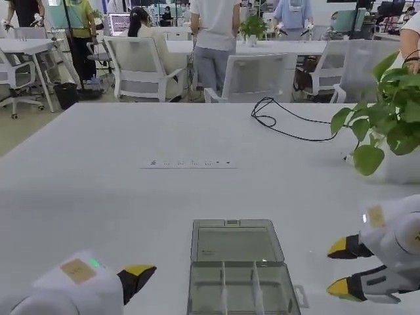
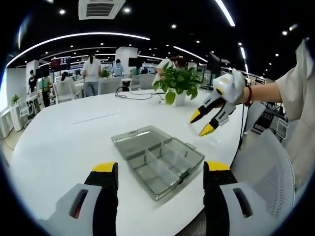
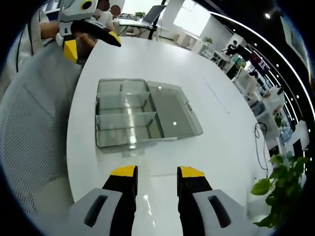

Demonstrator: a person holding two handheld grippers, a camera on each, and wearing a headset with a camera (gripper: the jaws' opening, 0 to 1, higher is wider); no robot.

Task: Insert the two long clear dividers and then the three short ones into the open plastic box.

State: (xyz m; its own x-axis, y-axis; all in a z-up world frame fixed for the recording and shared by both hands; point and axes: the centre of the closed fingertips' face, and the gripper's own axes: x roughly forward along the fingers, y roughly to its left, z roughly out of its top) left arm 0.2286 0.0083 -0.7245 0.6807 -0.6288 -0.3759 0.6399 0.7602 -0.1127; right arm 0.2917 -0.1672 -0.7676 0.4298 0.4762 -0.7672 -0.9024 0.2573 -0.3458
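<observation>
At the near left edge of the white table (image 1: 131, 197), the left gripper (image 2: 161, 168) hovers with its jaws spread wide and nothing between them. Just to its right lies the plastic box (image 1: 193, 282), close to the table's near edge. Its lid (image 1: 236, 241) is folded back flat on the far side. Clear dividers (image 1: 223, 289) already stand upright inside the base. Right of the box, the right gripper (image 1: 340, 267) is held above the table with its jaws parted. Nothing can be made out between them, although a clear piece would be hard to see.

The step in hand appears to be seating or checking the dividers. To do it well:
- One gripper should steady the box wall.
- Each divider should be kept vertical and aligned with its slots.
- Each divider should be pressed down evenly at both ends until it sits level.
- Long pieces go in first, and short pieces should cross them squarely.

Count:
- Grippers: two.
- Box: one, with one lid.
- Long dividers: two, running front to back in the head view.
- Short cross pieces: present, but the number cannot be told.
- Further right: one cable (image 1: 275, 121) and one potted plant (image 1: 384, 121).
</observation>
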